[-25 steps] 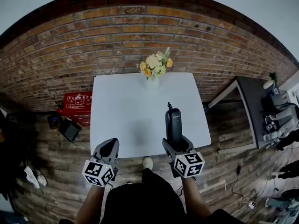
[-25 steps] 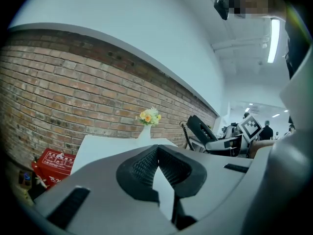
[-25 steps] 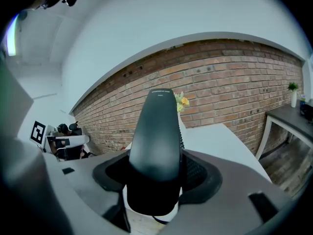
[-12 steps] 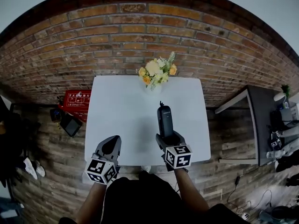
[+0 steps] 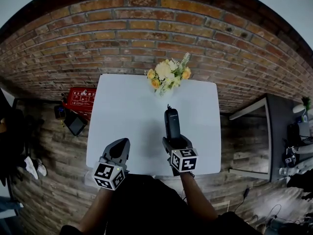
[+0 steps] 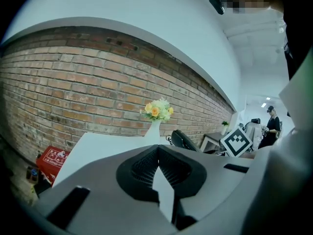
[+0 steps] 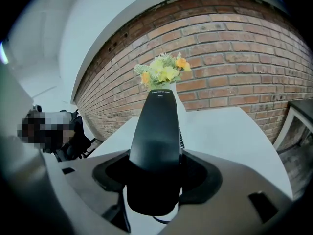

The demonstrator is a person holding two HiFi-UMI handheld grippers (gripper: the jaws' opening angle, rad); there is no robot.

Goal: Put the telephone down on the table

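Head view: the right gripper (image 5: 174,142) is clamping the black telephone (image 5: 171,124), which is pointing from the near edge of the white table (image 5: 122,111) toward the flowers (image 5: 167,75) at the far edge. The left gripper (image 5: 119,150) is hovering at the near edge.

Left gripper view: its jaws are pressing together, empty.

Right gripper view: the jaws are squeezing the telephone's lower end.

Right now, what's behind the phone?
Yellow flowers rise just past the tip of the phone, with the brick wall behind them. In the right gripper view the phone covers most of their white vase. The head view shows it at the far edge of the table.
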